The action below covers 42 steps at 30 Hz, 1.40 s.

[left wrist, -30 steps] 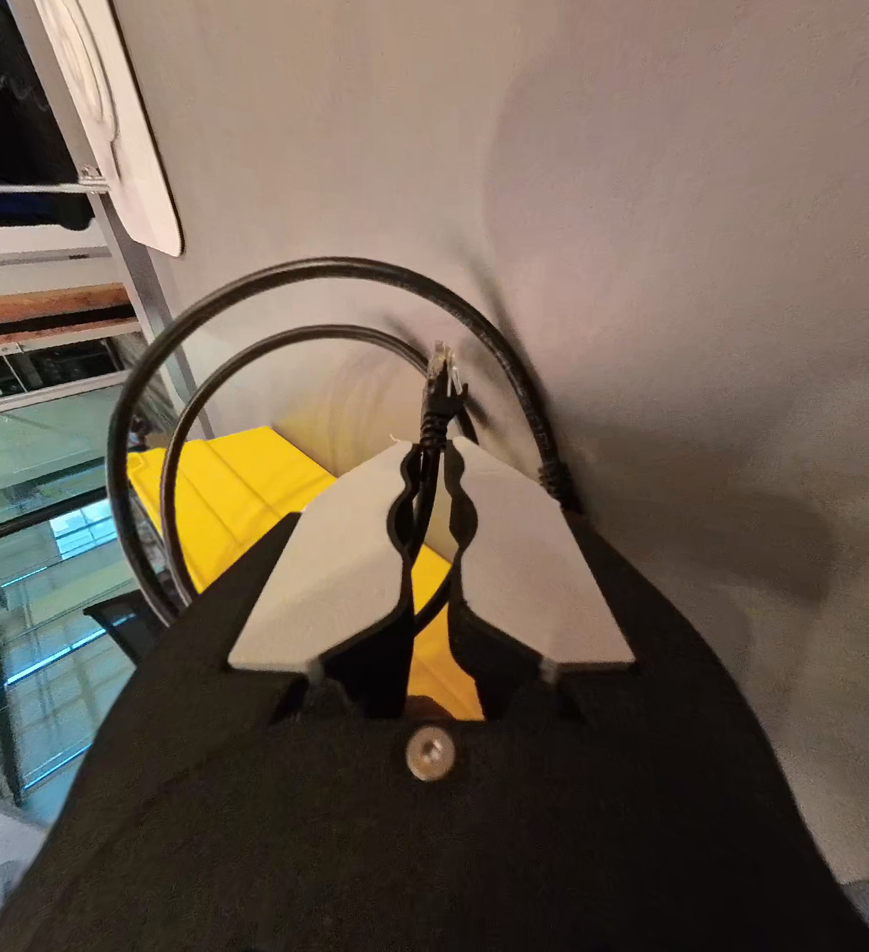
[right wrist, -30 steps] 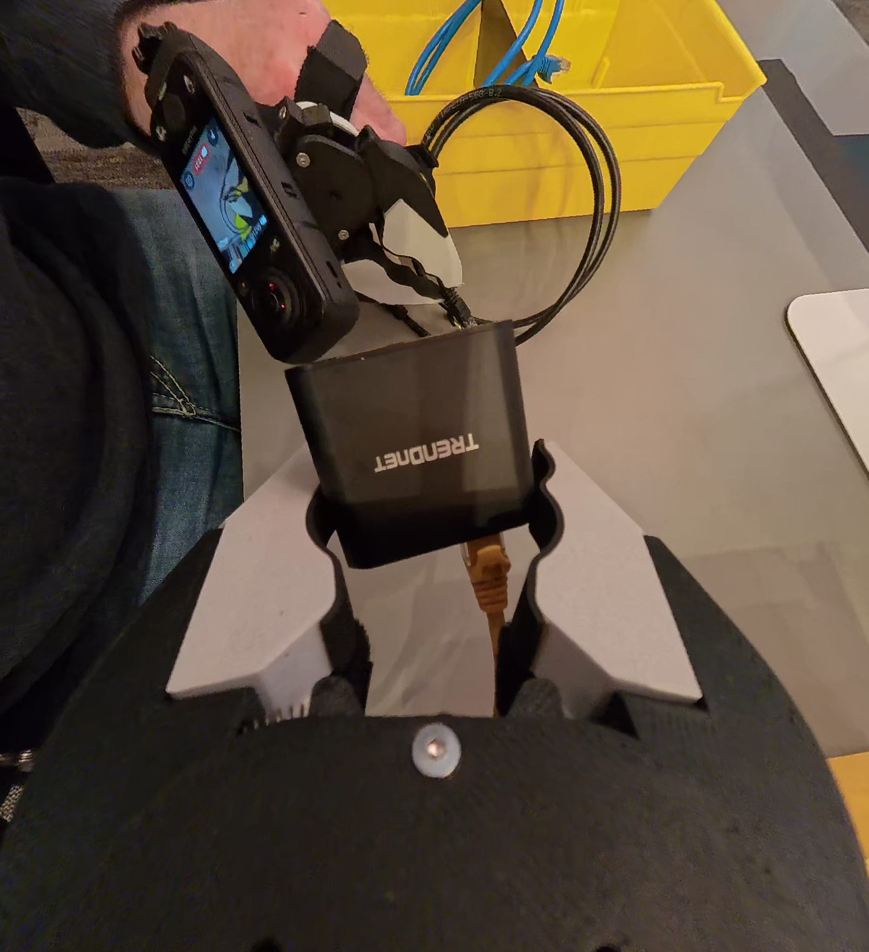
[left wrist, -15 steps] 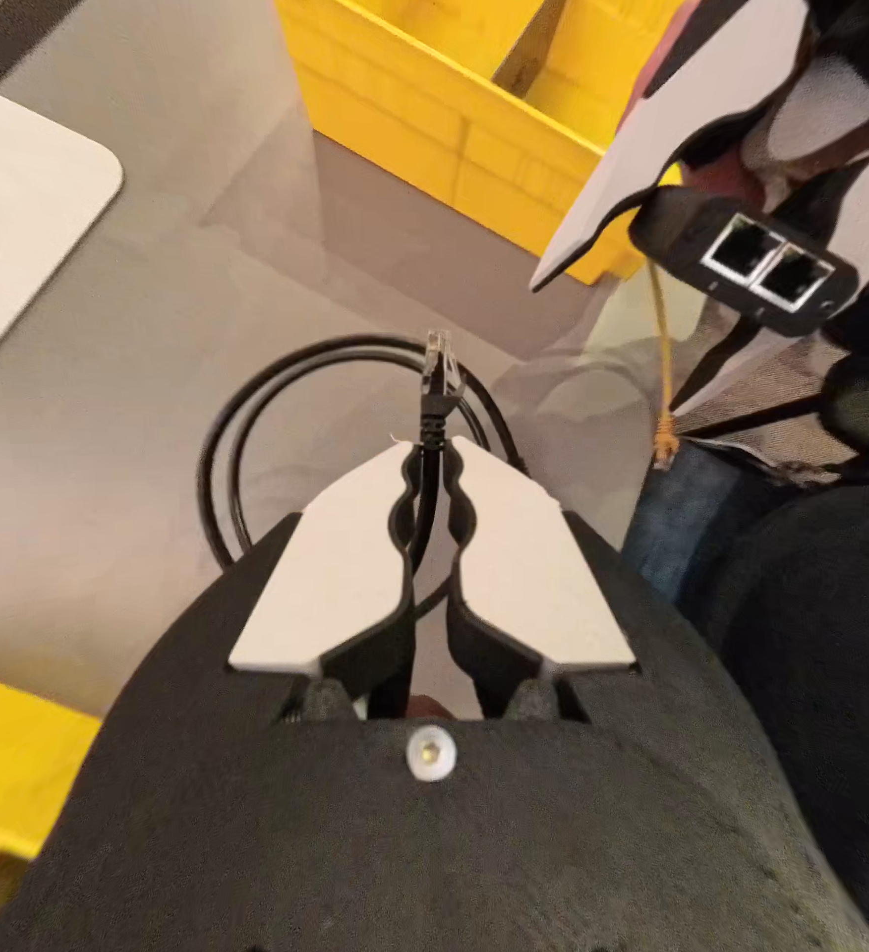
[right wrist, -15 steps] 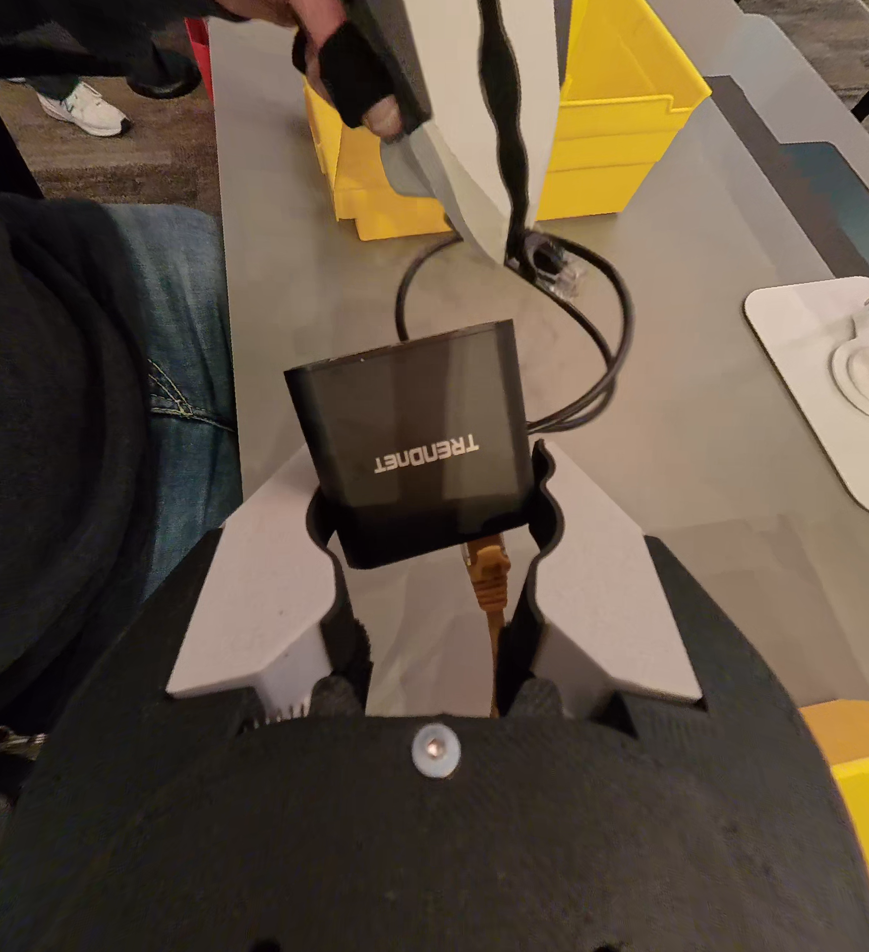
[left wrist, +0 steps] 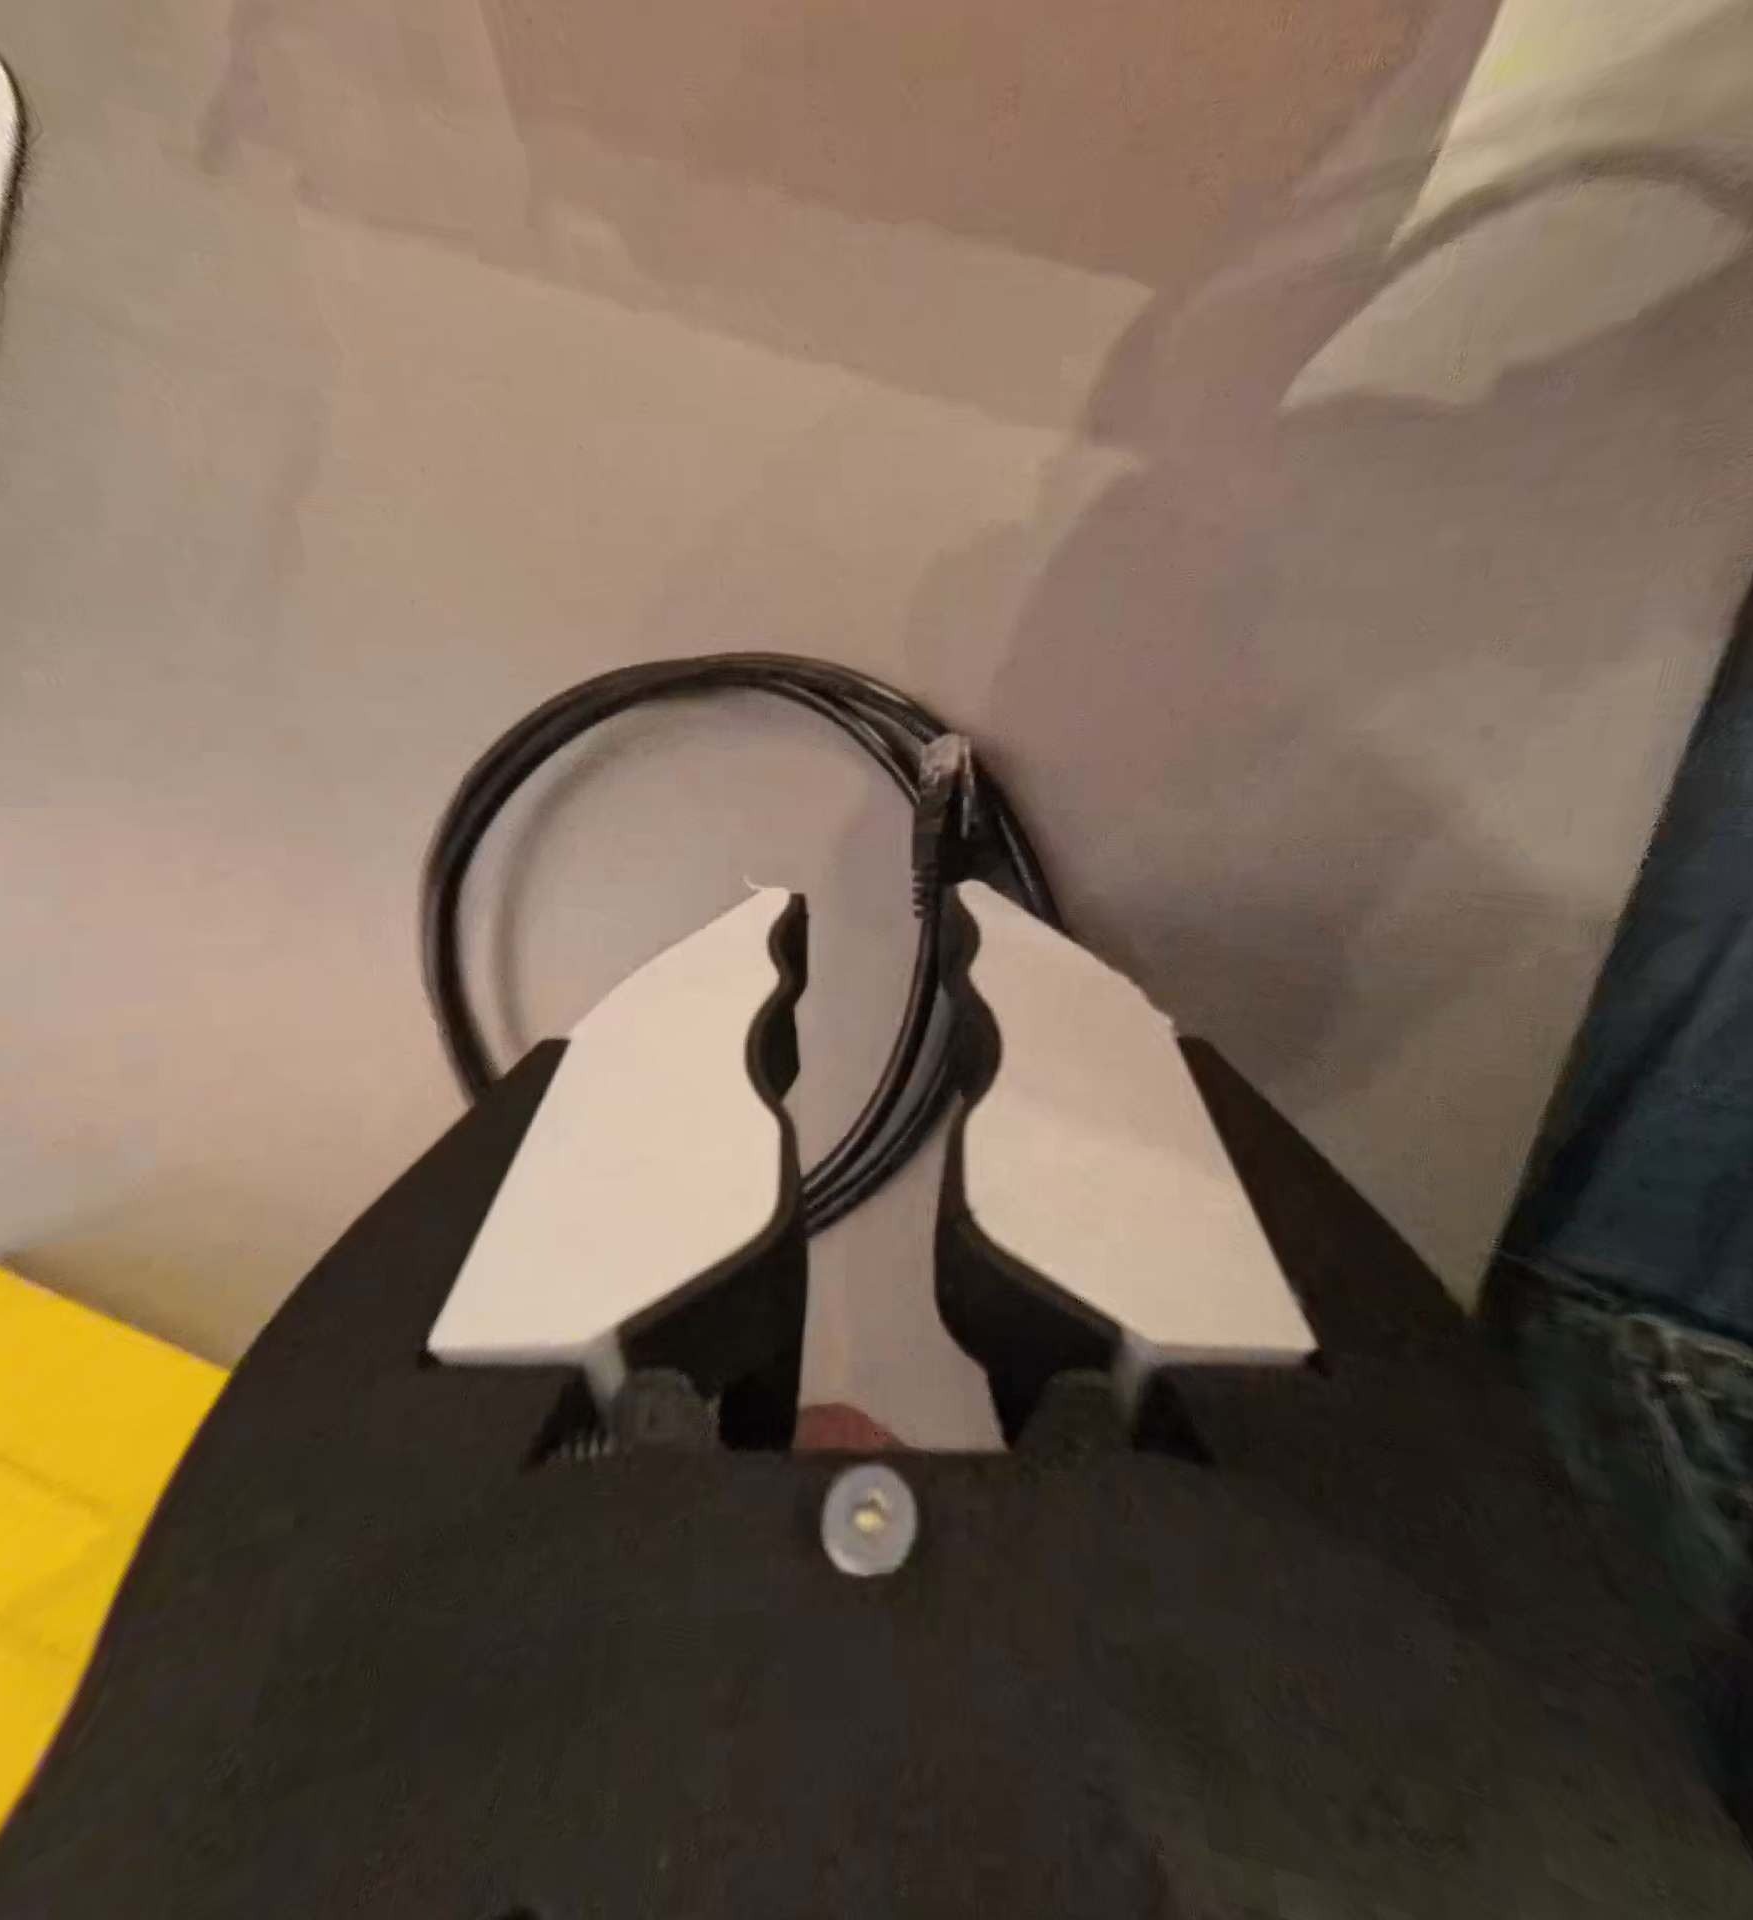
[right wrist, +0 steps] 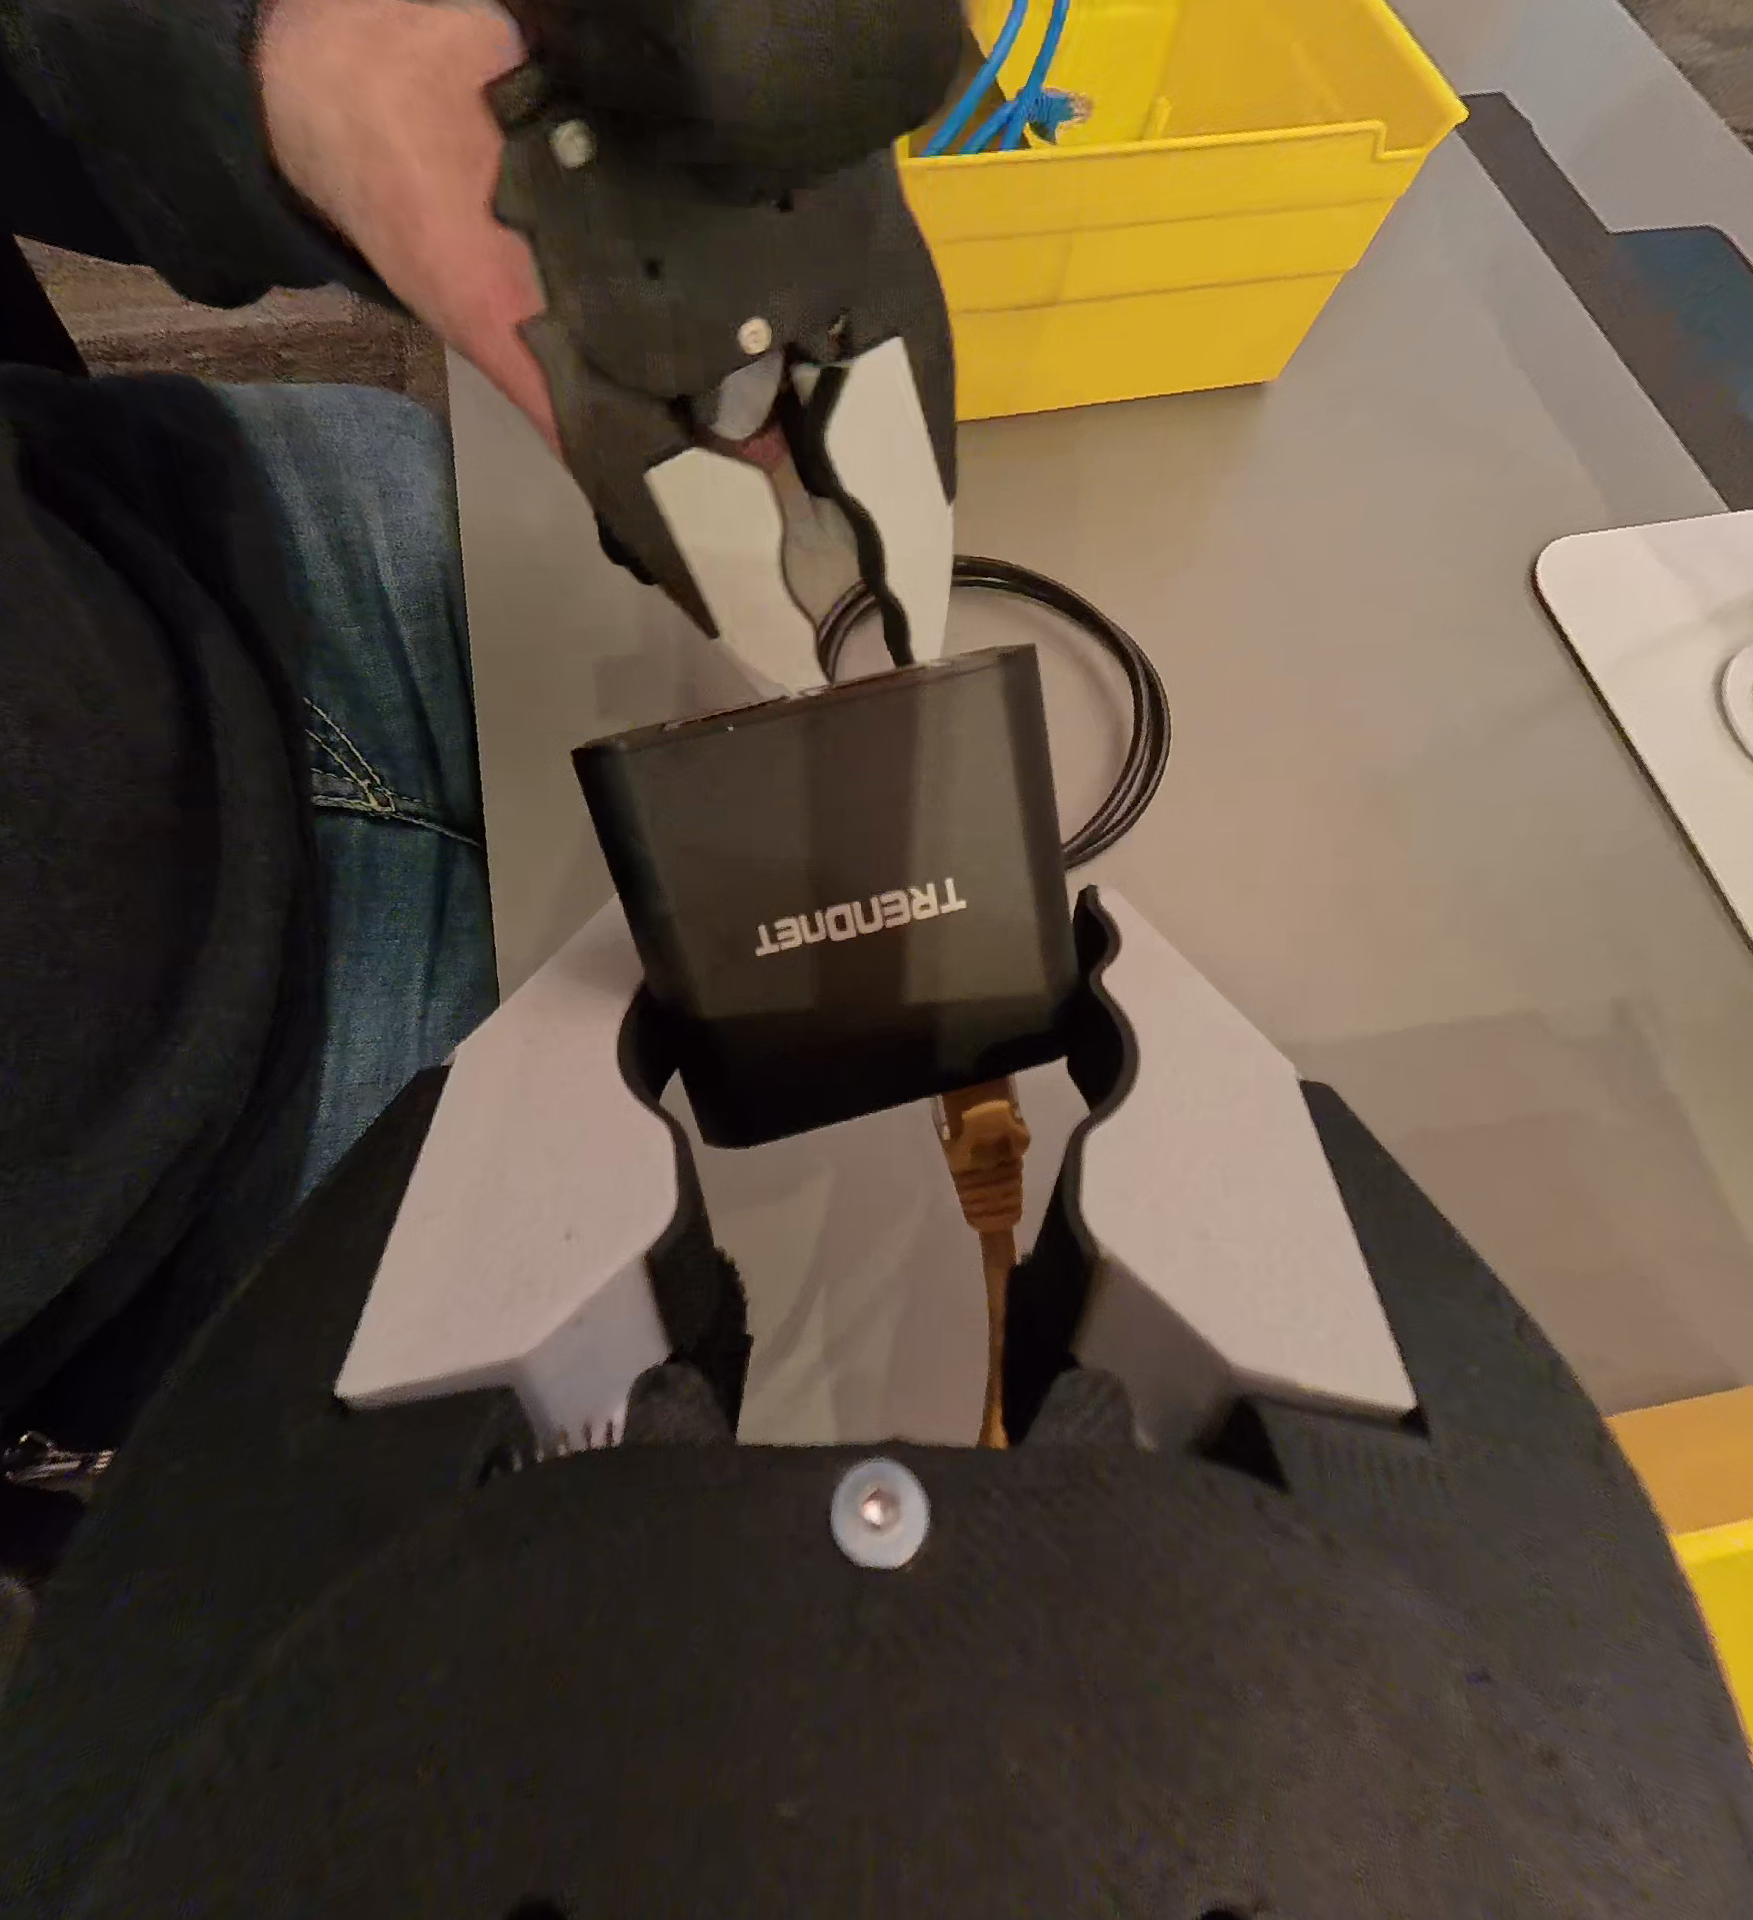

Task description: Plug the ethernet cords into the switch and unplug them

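Observation:
In the right wrist view my right gripper (right wrist: 867, 966) is shut on the black switch (right wrist: 830, 862) and holds it above the grey table (right wrist: 1319, 831). An orange ethernet cord (right wrist: 986, 1153) is plugged into the switch's near side. The left gripper (right wrist: 851, 634) hangs just beyond the switch's far edge, over the coiled black ethernet cord (right wrist: 1142, 727). In the left wrist view my left gripper (left wrist: 877, 899) is open. The black cord (left wrist: 643, 696) lies coiled on the table, and its plug (left wrist: 939, 821) rests against the right fingertip (left wrist: 986, 914).
A yellow bin (right wrist: 1163, 208) with blue cables (right wrist: 1007, 104) stands at the far side of the table. A white pad (right wrist: 1682, 675) lies at the right. A person's jeans leg (right wrist: 363, 675) is at the left. Another yellow bin (left wrist: 41, 1507) shows low in the left wrist view. Spacing between my two grippers at the tips: around 12 cm.
My left gripper has opened and let go of the black cord's plug. It has turned from facing the switch's ports down toward the table. The right gripper still holds the switch.

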### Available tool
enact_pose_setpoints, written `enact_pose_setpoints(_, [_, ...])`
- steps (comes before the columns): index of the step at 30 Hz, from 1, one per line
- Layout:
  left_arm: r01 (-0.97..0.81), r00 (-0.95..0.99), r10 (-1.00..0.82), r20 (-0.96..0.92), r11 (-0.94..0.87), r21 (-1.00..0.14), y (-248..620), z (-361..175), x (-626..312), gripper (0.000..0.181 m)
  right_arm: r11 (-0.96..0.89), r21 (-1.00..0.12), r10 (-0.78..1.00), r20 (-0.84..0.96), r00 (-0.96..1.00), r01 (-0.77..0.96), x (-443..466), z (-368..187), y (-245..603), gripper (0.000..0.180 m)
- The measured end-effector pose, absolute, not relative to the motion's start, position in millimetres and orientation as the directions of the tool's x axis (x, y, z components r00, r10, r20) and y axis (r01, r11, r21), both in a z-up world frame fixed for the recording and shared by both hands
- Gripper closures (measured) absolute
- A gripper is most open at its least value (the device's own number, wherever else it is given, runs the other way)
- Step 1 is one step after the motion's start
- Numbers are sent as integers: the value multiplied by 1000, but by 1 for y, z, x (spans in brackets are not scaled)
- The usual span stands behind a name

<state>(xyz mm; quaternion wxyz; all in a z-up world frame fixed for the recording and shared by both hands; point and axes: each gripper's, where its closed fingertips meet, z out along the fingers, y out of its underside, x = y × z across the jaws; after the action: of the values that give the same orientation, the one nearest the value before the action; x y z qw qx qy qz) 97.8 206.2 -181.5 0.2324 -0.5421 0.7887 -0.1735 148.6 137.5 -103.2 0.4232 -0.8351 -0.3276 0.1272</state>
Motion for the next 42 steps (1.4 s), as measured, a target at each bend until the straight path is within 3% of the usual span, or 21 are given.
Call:
enact_pose_setpoints(1, [-740, -355, -886, -300, 462, -489, 207, -182, 96, 157, -427, -790, 656, 65, 752, 440, 148, -104, 138, 104])
enact_pose_setpoints(5, [-589, -502, -620, -604, 756, -286, 199, -192, 94, 157, -425, -789, 660, 65, 748, 444, 143, -105, 138, 104])
enact_pose_setpoints(9, [-547, -533, -449, -718, 830, -113, 205, -204, 97, 156, -423, -792, 657, 66, 751, 440, 143, -104, 137, 104])
enact_pose_setpoints(13, [-559, -536, -411, -737, 827, -55, 213, -211, 101, 159, -422, -796, 654, 65, 754, 434, 144, -104, 136, 104])
enact_pose_setpoints(20, [-562, -555, -560, -615, 798, -219, 207, -192, 81, 161, -423, -800, 651, 59, 757, 425, 147, -105, 132, 104])
enact_pose_setpoints(24, [-526, -657, -443, -610, 849, -51, 216, -200, 59, 151, -422, -798, 653, 61, 755, 430, 148, -106, 133, 104])
enact_pose_setpoints(29, [-497, -703, -409, -582, 868, -11, 211, -219, 60, 144, -422, -803, 647, 58, 761, 420, 147, -106, 133, 104])
enact_pose_setpoints(37, [-558, -567, -527, -633, 811, -176, 176, -215, 102, 134, -422, -806, 640, 59, 766, 415, 152, -105, 129, 104])
enact_pose_setpoints(42, [-515, -579, -468, -668, 845, -146, 167, -213, 131, 135, -416, -812, 630, 67, 773, 410, 155, -101, 126, 104])
